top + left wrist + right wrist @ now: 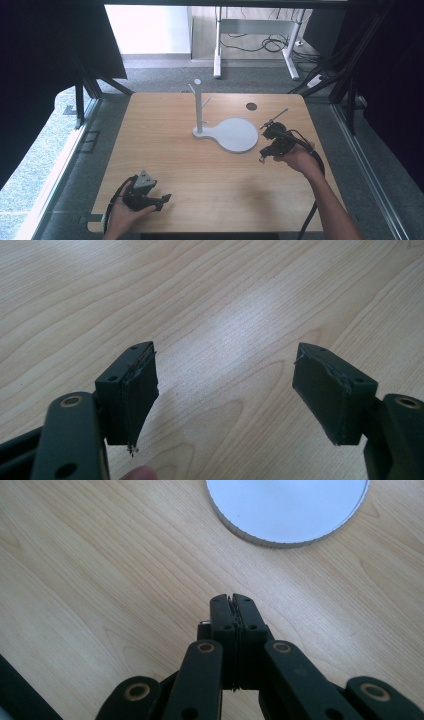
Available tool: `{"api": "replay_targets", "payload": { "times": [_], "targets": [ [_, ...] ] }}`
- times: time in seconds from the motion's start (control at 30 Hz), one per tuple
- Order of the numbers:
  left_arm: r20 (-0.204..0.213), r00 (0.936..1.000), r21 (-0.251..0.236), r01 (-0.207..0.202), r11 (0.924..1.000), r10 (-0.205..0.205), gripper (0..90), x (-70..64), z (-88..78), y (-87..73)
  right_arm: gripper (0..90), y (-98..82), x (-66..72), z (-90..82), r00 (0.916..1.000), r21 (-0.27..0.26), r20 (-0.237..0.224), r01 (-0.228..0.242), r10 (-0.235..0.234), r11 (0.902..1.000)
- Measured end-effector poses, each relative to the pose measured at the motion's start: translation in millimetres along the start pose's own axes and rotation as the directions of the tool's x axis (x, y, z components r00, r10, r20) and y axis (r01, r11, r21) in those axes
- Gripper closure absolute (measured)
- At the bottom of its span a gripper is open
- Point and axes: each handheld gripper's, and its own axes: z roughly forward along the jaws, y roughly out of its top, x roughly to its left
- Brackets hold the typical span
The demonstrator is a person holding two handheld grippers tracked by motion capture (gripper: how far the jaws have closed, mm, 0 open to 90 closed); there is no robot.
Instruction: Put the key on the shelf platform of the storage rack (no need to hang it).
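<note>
Grey carpet and dark curtains ring a light wooden table (200,165), seen from above as a person works with a black two-jaw gripper in each hand. Beyond the tabletop, the white legs of a second desk (218,50) stand over loose cables on the floor. On the wood stands a white stand with a round flat base and an upright peg post (198,107), and a small dark round hole (251,106) marks the far side of the table. The left gripper (162,199), held in the left hand (122,212) near the front edge, has its jaws spread wide, with bare wood grain between the two black pads (137,390) and nothing held; a fingertip shows just below them in the left gripper view. The right gripper (262,159), held in the right hand (295,159), has its jaws pressed together with nothing between them. Its tips hover over bare wood just short of the stand's round base (287,510), which lies ahead of them and slightly to the right in the right gripper view. The two grippers are well apart.
</note>
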Motion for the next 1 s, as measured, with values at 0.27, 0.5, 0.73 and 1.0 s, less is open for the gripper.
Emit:
{"api": "replay_targets", "payload": {
  "times": [0.27, 0.5, 0.73, 1.0],
  "targets": [
    [-0.001, 1.0000, 0.003, 0.002, 1.0000, -0.002, 26.3, -0.5, 0.7, -0.1, 90.0, 6.5, -2.0, -0.3, 1.0000, -0.014, 0.005, -0.002, 0.002, 0.9999],
    [0.002, 1.0000, 0.005, -0.003, 1.0000, 0.003, 26.3, -0.6, 1.4, 0.1, 90.0, 13.7, -5.3, -0.3, 1.0000, -0.008, 0.002, -0.007, 0.007, 0.9999],
    [-0.001, 1.0000, 0.003, 0.002, 1.0000, -0.002, 26.3, -0.4, 1.1, -0.2, 90.0, 21.2, -7.4, 1.3, 1.0000, -0.007, -0.002, -0.008, 0.008, 0.9999],
    [0.001, 1.0000, 0.005, -0.003, 1.0000, 0.003, 26.3, -0.3, 1.5, -0.1, 90.0, 28.9, -11.4, 4.2, 0.9997, -0.008, -0.016, -0.019, 0.018, 0.9998]
  ]
}}
